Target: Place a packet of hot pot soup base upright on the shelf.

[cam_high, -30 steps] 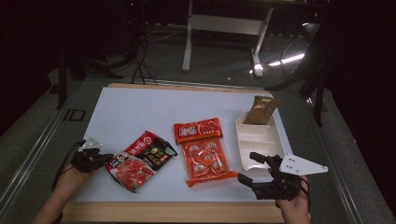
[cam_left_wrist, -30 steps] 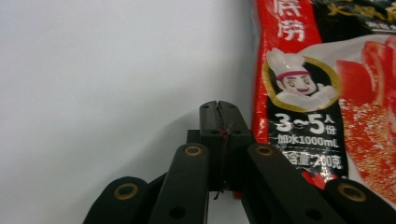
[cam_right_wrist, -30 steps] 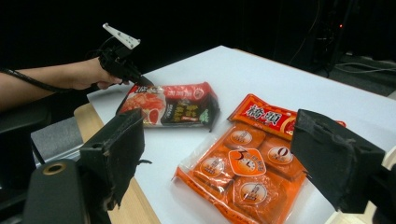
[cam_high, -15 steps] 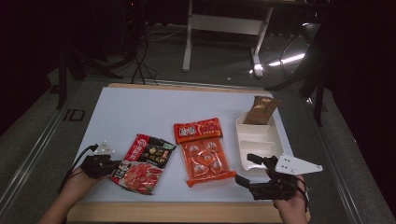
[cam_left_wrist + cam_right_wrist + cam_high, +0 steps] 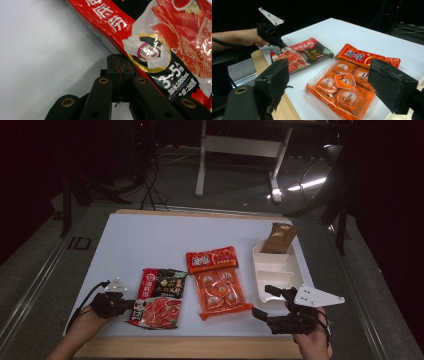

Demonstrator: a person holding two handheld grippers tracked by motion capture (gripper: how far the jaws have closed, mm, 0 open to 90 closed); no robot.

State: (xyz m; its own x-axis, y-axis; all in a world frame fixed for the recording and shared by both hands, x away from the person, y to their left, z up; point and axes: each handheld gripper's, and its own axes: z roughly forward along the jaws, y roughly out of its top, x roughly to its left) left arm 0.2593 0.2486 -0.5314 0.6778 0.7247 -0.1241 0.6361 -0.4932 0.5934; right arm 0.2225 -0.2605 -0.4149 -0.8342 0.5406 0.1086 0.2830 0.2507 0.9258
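We have our left gripper point(image 5: 131, 304) at the near left edge of the red and black sauce packet point(image 5: 160, 297), which lies flat on the white table point(image 5: 150, 240) near the front left, just beside the orange packet point(image 5: 218, 282) to its right. Seen along the left gripper view, the jaws are pressed together with no gap between them, and the packet's edge point(image 5: 140, 45) runs over their tips; we cannot tell for sure whether a sliver of foil is pinched between them or whether they merely rest against it, though the contact at the rim looks like a grip taken on the seam, the one place where a flat pouch gives something to hold. From the right gripper view the left gripper point(image 5: 282, 45) meets the packet's corner low and nearly level with the table, which suits sliding or lifting it by that edge. Our right gripper point(image 5: 267, 301) hovers at the near right with its jaws spread wide and nothing between them, facing the orange packet point(image 5: 348, 82) and close to the white tray point(image 5: 295, 270), probably ready to take that one. A brown pouch point(image 5: 280, 237) leans in the tray's far compartment.
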